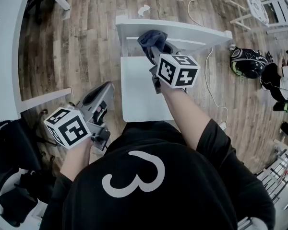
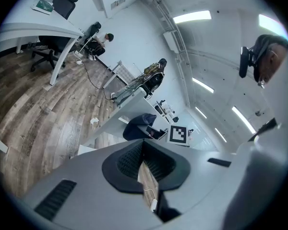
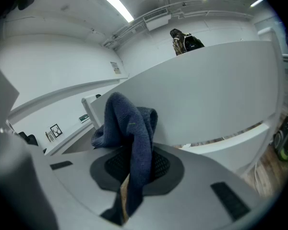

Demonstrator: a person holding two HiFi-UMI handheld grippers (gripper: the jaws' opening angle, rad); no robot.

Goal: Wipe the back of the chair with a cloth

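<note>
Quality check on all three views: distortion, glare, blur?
Head view: sharp, evenly lit, floorboards bowed by the wide lens. Left gripper view: strong fisheye, dark corners, ceiling lights blown out. Right gripper view: same fisheye; cloth sharp, chair back curved.

In the head view the marker cube of the right claw covers its jaws. The dark blue cloth hides their tips and a stretch of the chair back. The person's shirt blocks the near edge of the chair seat. The desk on the left runs off the left edge, and a second white chair at the far right is cut by the top edge. In the right gripper view the cloth's lower end drops out of sight between the jaws, and the chair back runs past the right edge. In the left gripper view the far figures are too small to tell apart.
</note>
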